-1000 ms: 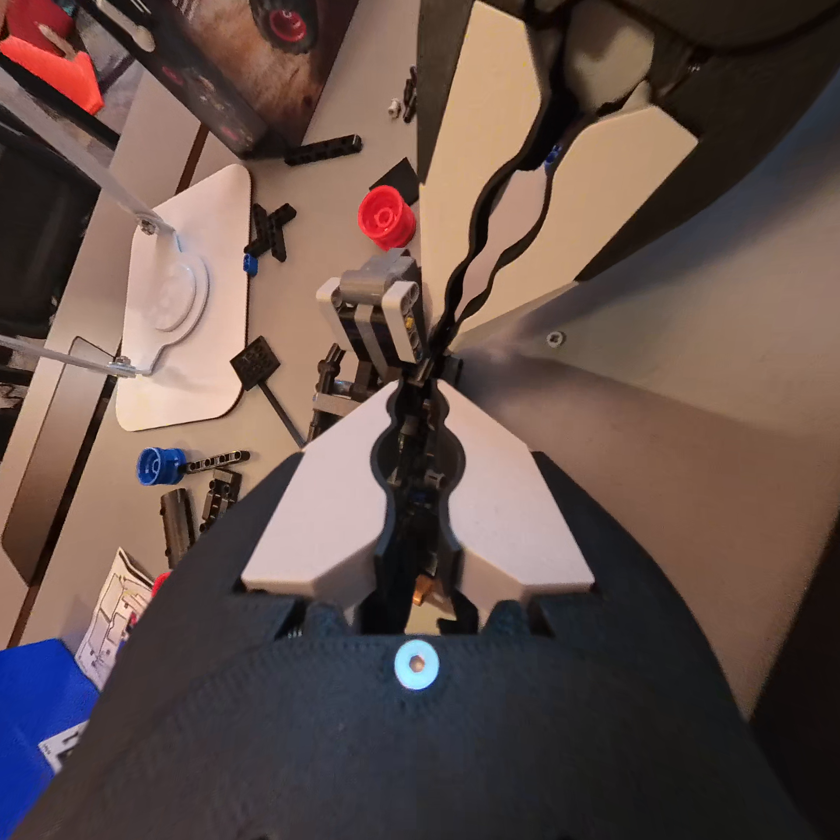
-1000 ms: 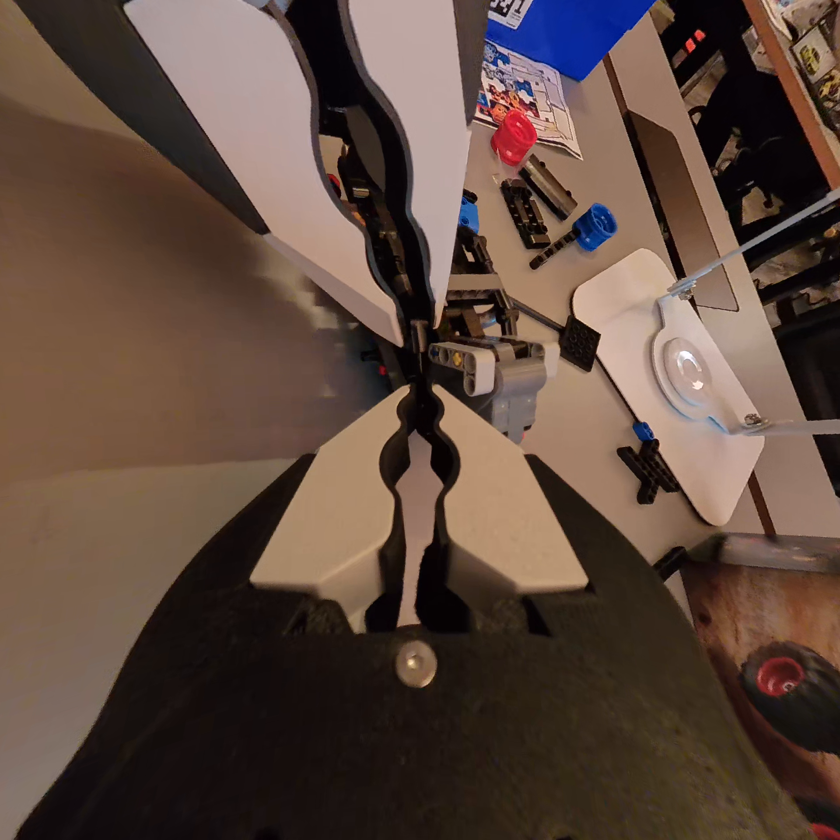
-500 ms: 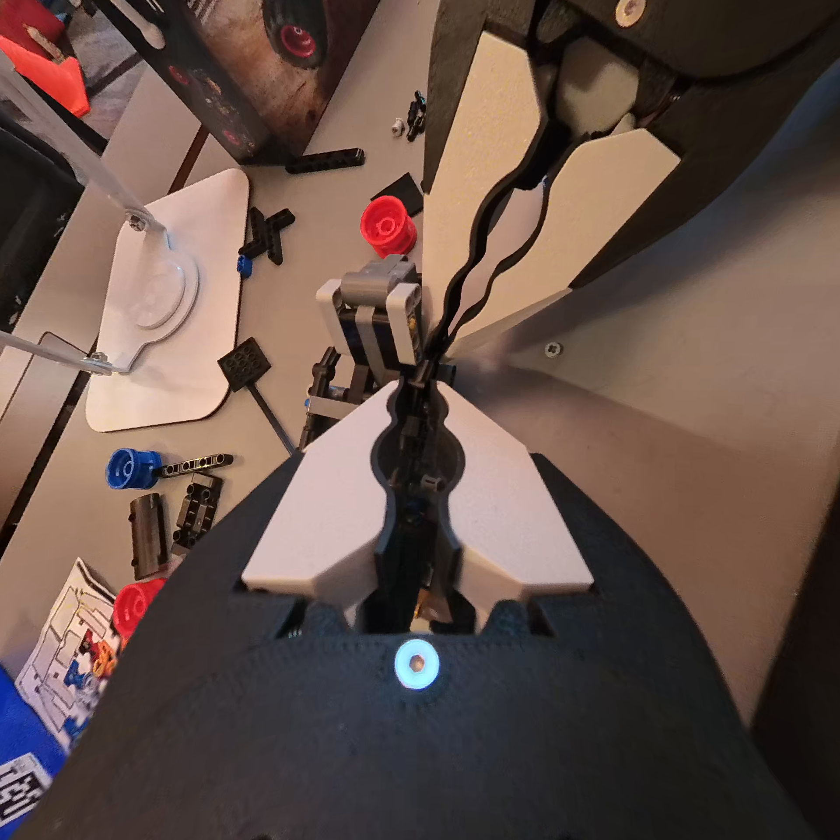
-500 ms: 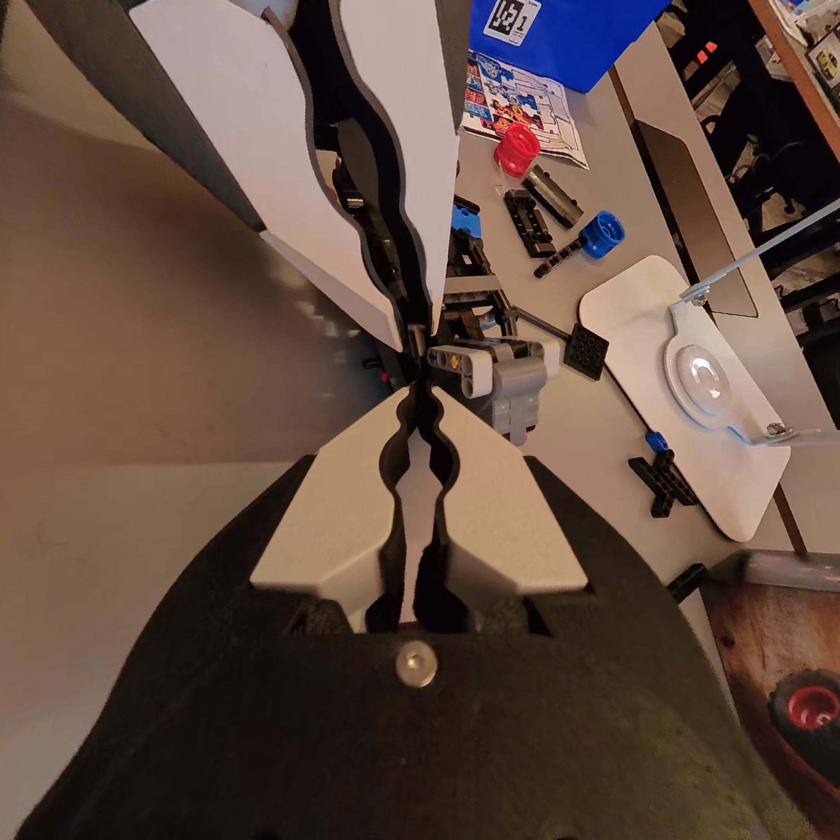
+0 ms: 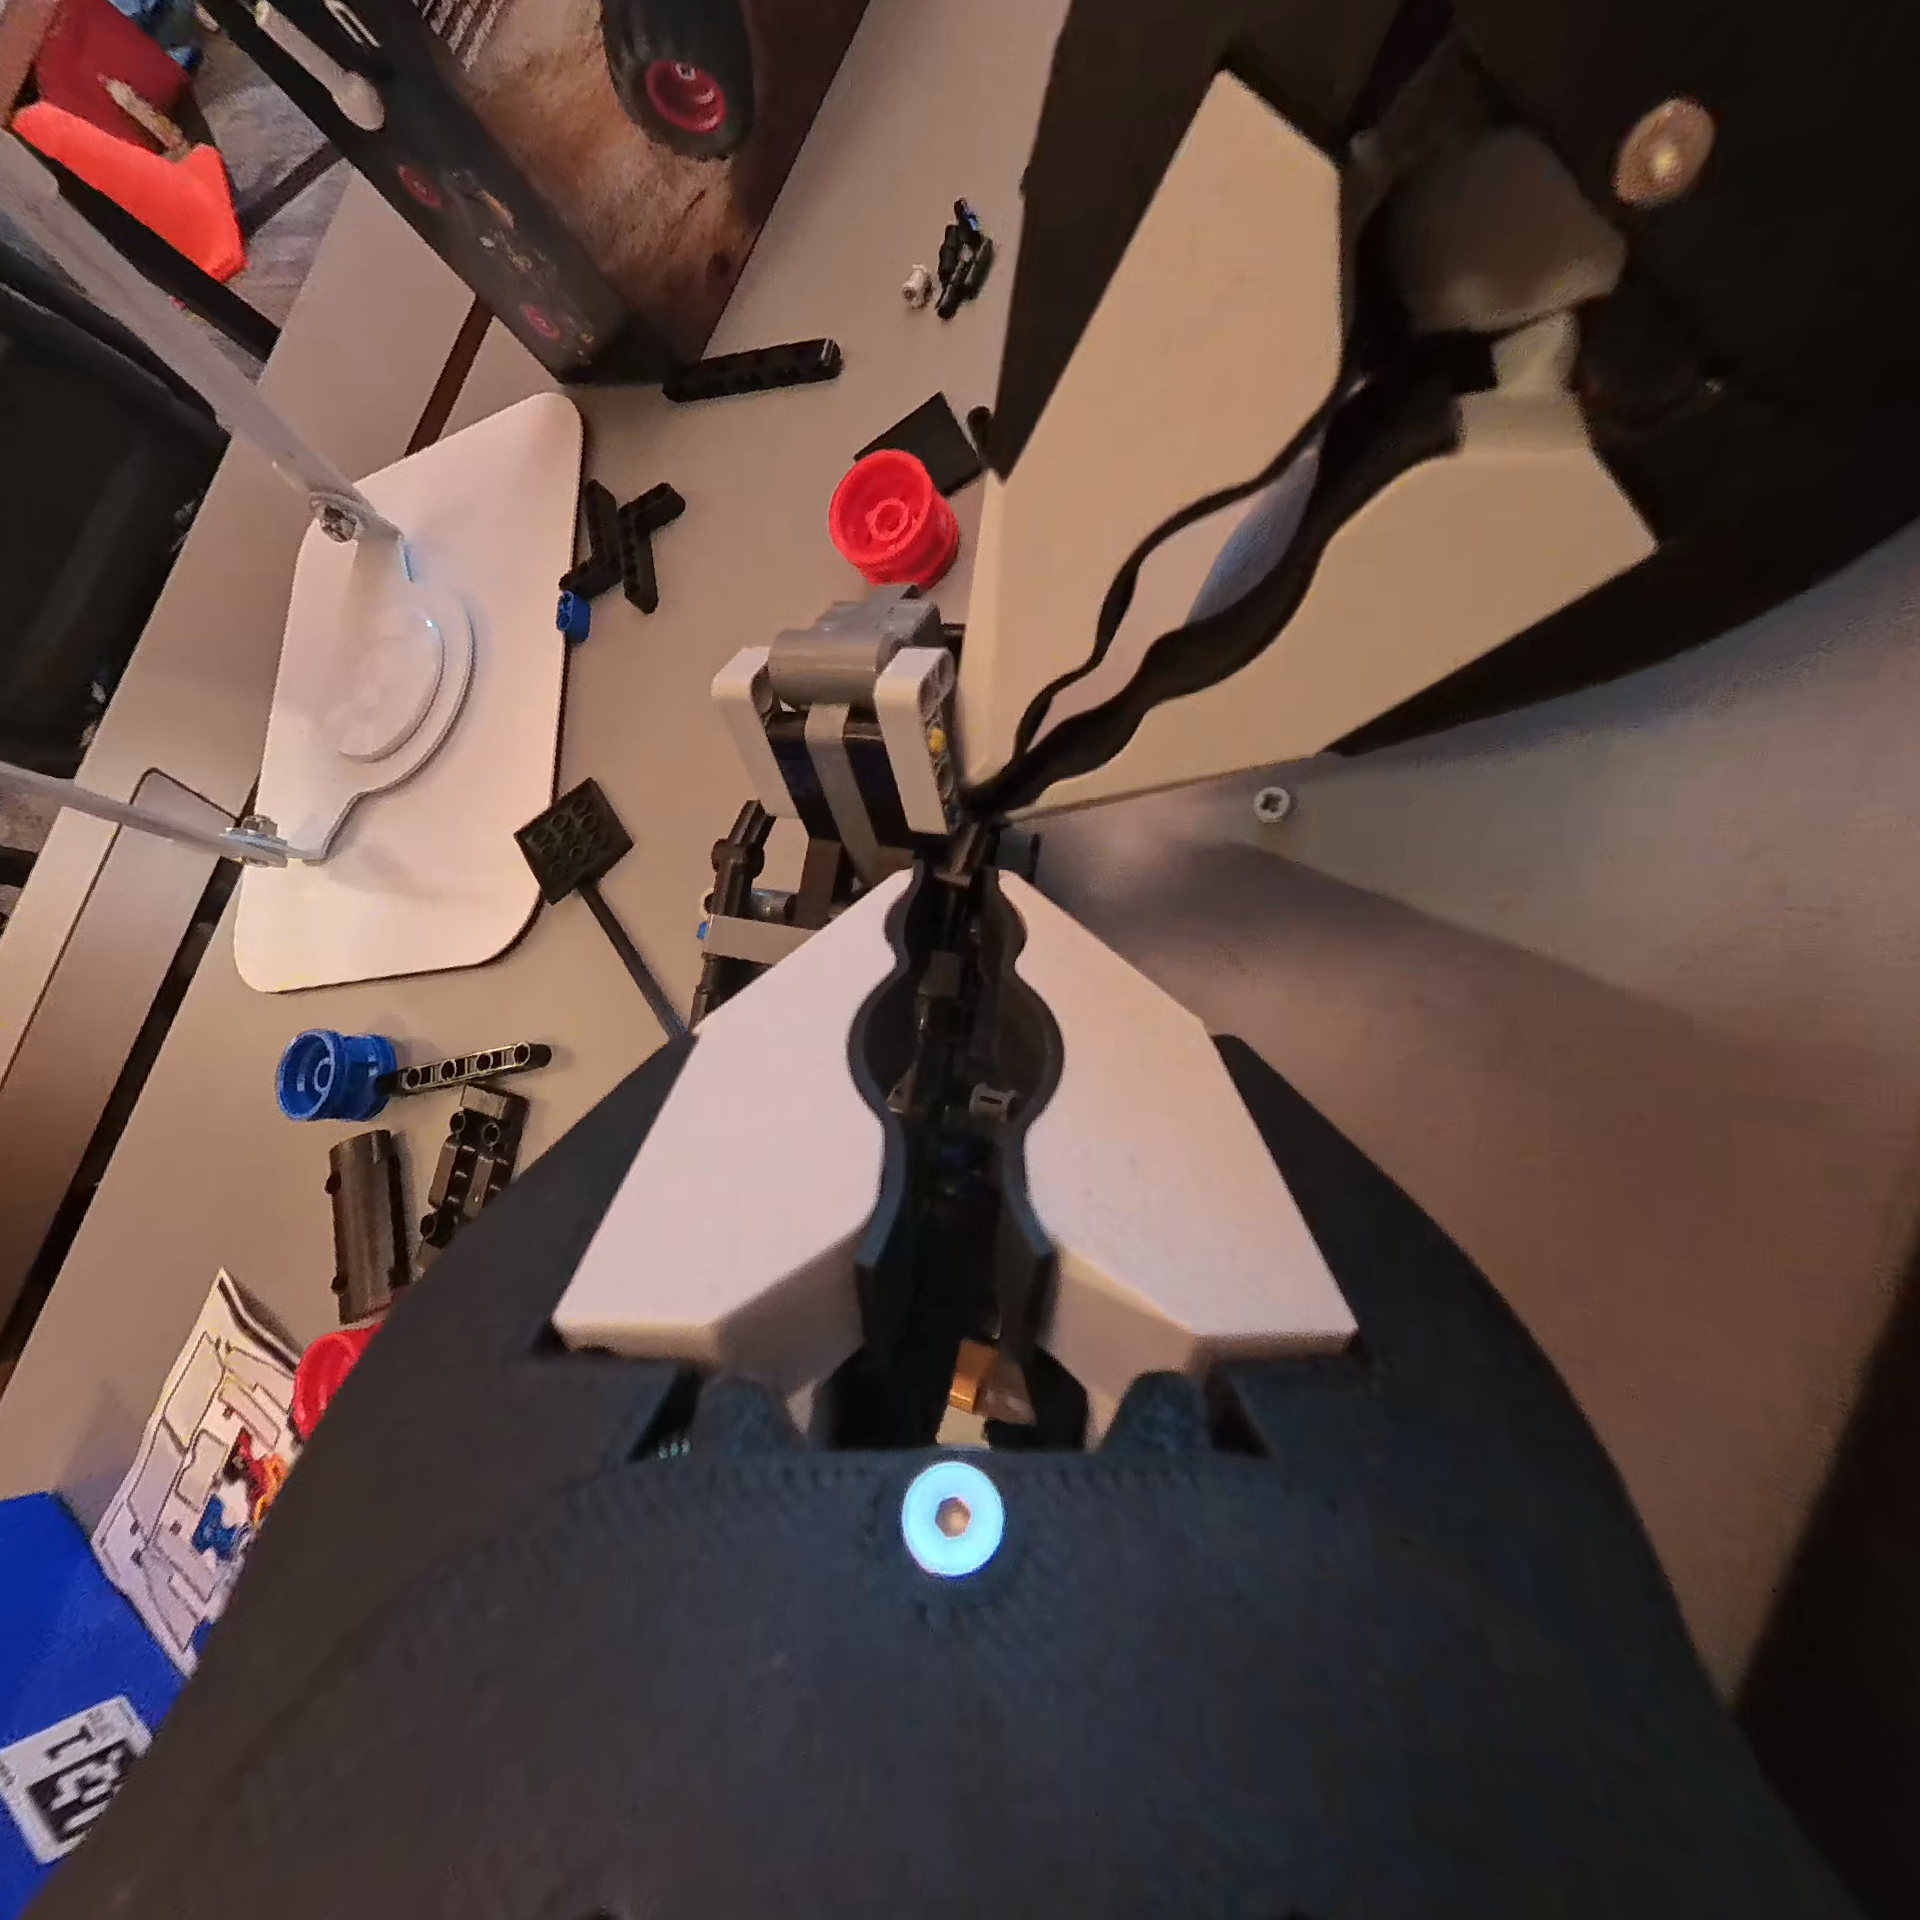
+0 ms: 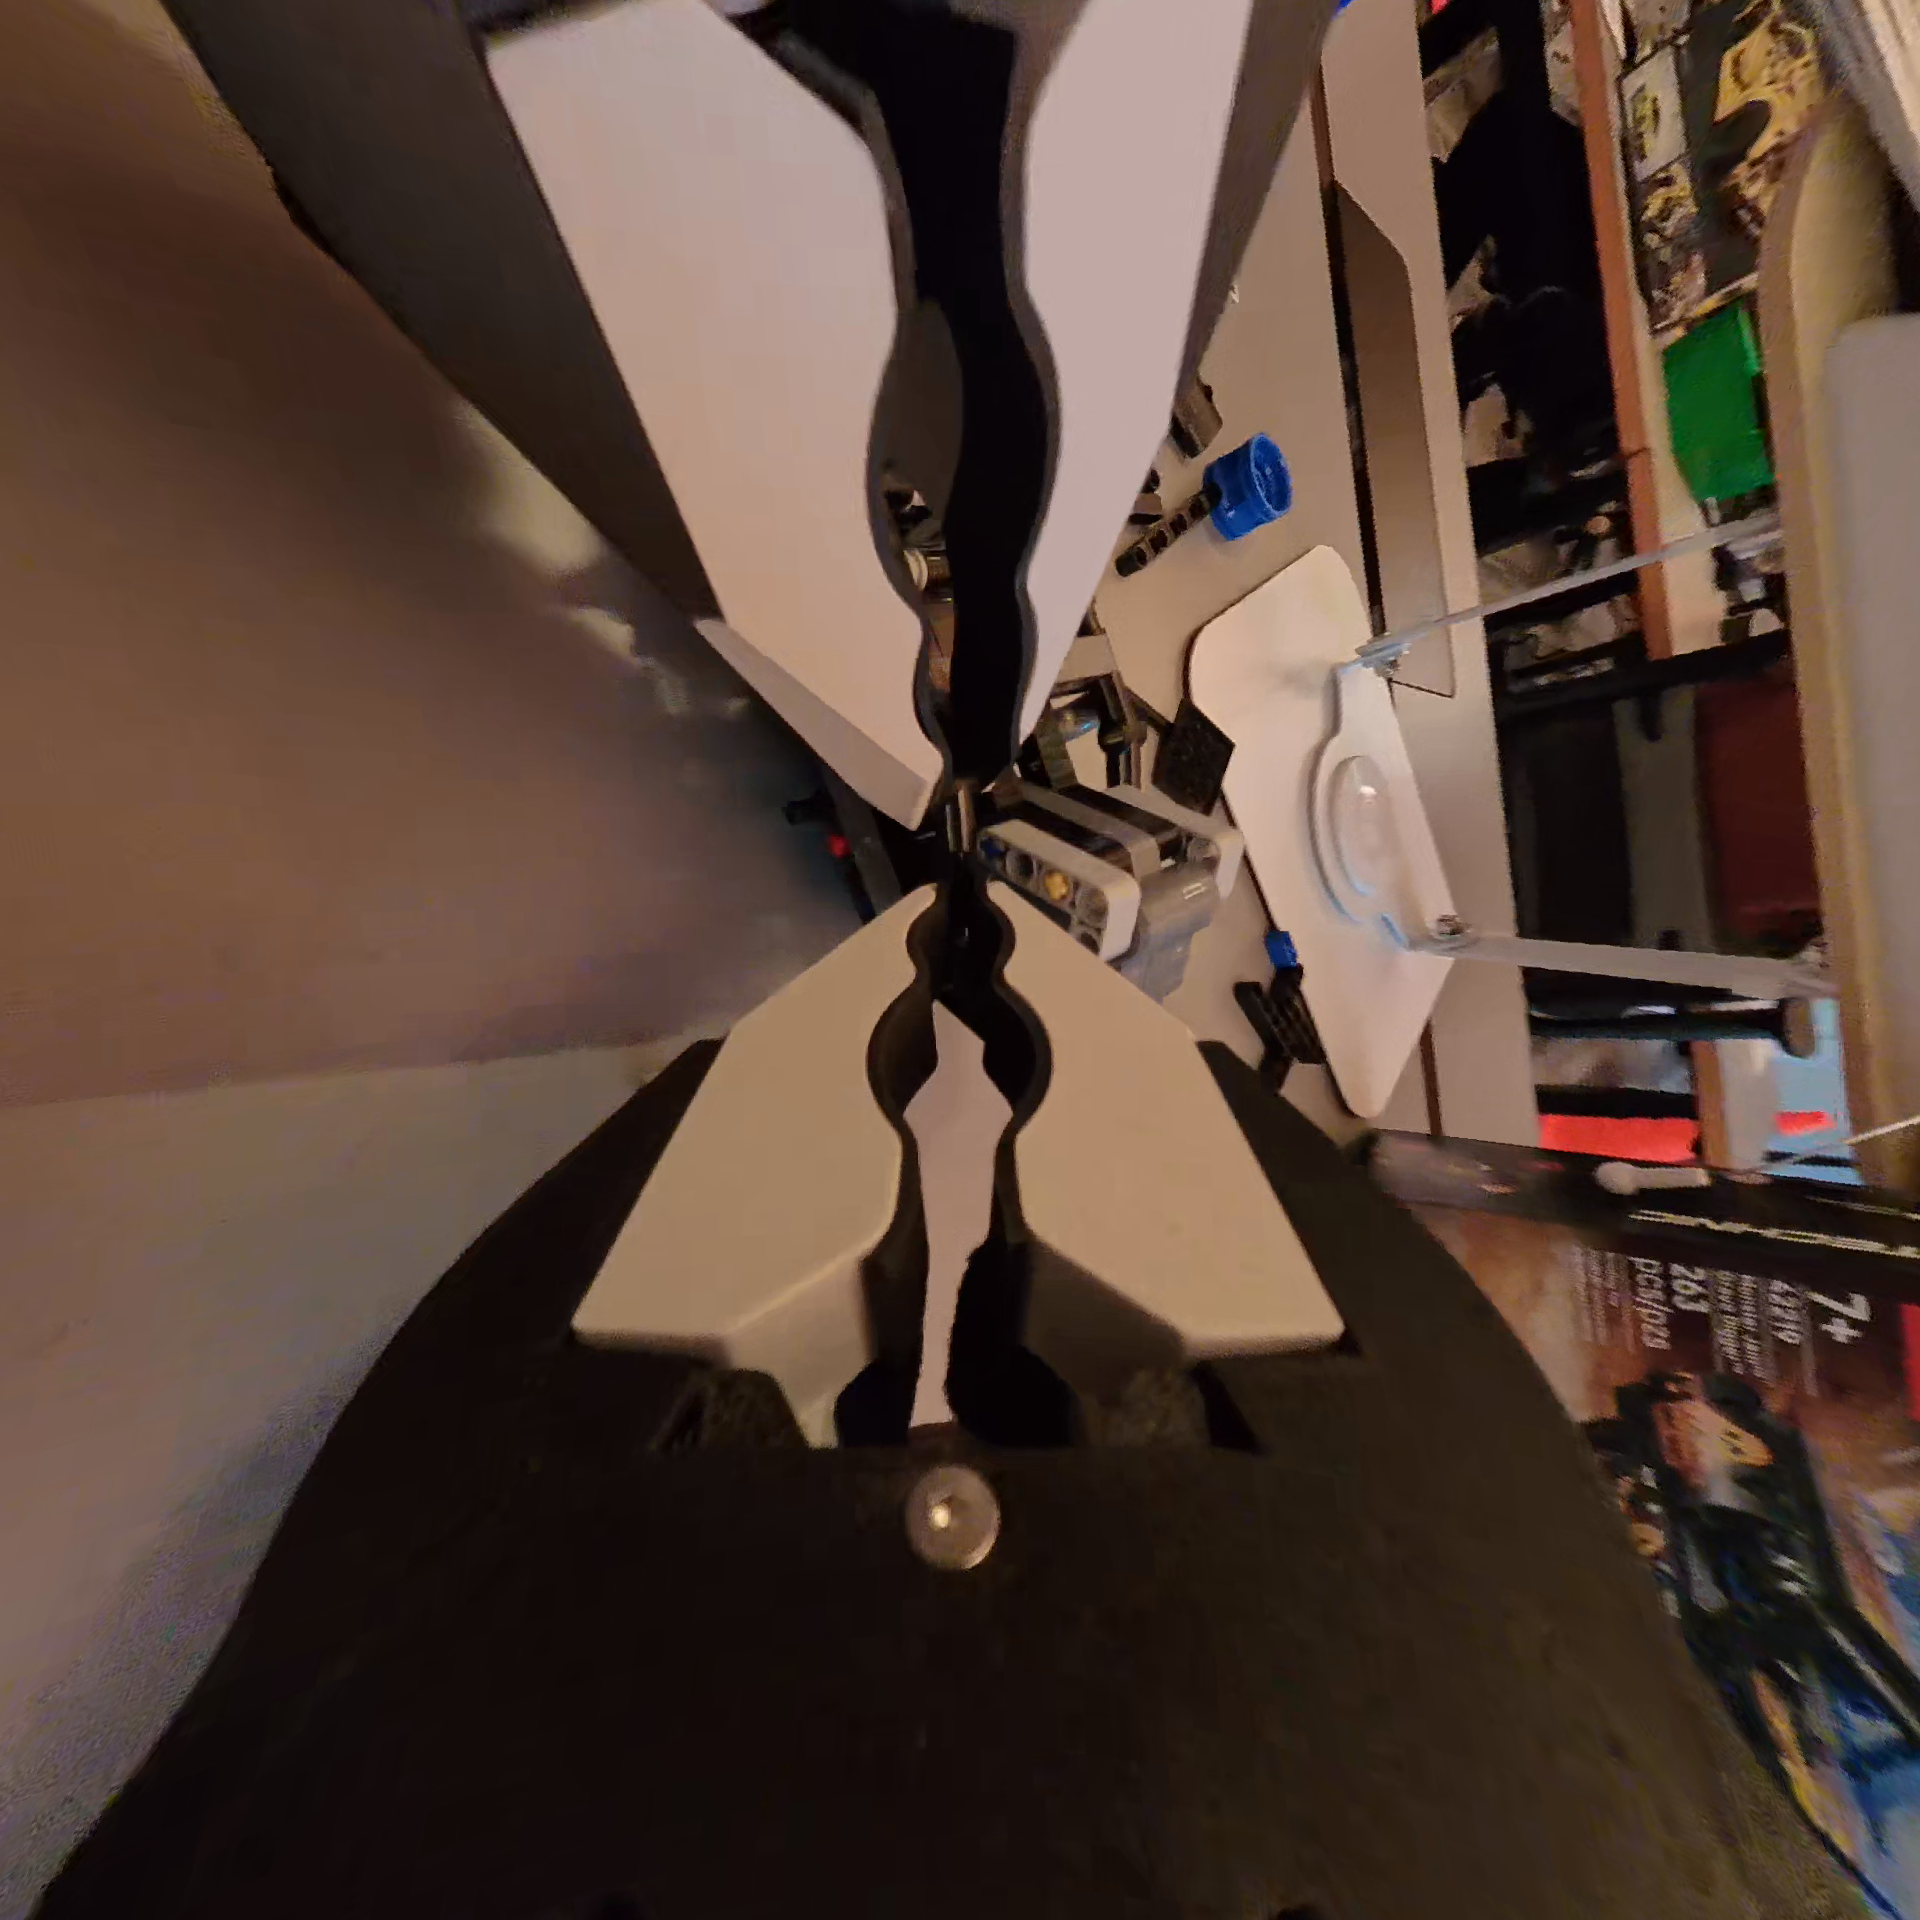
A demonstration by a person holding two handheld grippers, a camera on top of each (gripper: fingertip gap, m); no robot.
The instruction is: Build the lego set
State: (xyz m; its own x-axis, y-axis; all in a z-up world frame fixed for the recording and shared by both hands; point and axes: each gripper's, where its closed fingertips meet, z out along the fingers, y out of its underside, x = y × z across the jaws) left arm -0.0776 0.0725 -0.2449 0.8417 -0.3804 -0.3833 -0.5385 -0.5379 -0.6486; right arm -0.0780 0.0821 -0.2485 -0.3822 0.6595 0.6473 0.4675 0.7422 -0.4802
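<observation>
In the left wrist view, a blue bin and an instruction sheet sit at lower left. Above them lie a blue wheel hub, black beams and a white board carrying a clear lens stand. A boxed set fills the upper left, with a red wheel hub below it.

At centre, the left gripper is clamped on the dark rear of the lego model. The model's grey and white front block sticks up above the fingertips, a yellow pin end showing on its side. The right gripper comes down from upper right, its tips pinched on a small black piece at the model's edge. It hides the table behind.
</observation>
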